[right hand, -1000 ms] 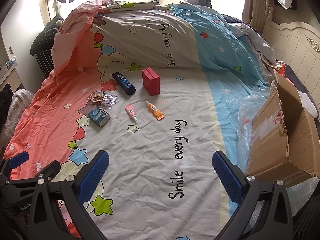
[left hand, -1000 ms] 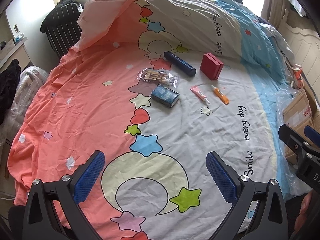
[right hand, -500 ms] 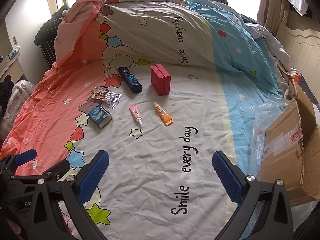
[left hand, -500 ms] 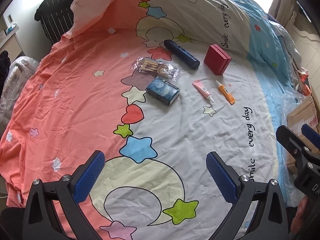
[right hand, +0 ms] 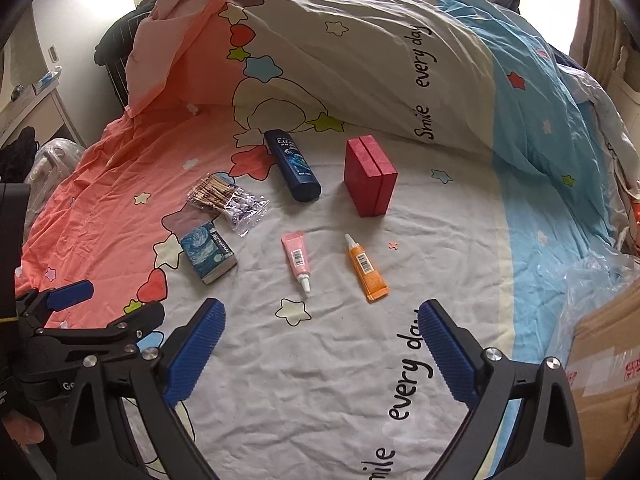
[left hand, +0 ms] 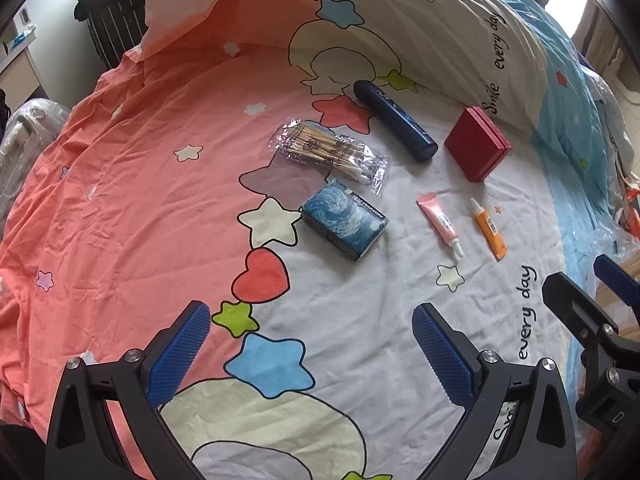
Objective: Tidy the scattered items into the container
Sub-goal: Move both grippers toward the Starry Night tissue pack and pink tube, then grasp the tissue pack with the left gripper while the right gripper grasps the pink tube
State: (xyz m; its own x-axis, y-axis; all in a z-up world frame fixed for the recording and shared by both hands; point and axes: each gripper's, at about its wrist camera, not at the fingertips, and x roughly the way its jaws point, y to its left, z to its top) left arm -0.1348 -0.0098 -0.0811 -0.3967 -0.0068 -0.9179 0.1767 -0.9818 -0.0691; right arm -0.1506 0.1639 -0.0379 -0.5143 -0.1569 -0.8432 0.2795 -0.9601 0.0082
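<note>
Lying scattered on a wrinkled cotton bedsheet: glossy navy shampoo bottle, matte red hinged box standing on edge, crinkly clear bag of wooden cotton swabs, swirl-printed tissue pack, soft pink tube and orange tube. Hovering released over bare sheet short of the tubes: right gripper, ribbed blue pads just easing inward, nothing between. Hanging likewise spread and empty short of the tissue pack: left gripper; corrugated cardboard box sitting at the bed's right edge beside crumpled plastic film.

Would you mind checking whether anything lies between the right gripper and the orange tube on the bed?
Nothing visible does. The right gripper is open, its jaws having just been closing slightly with nothing between them, and only bare bedsheet separates it from the orange tube. The pink tube lies off to the side.
</note>
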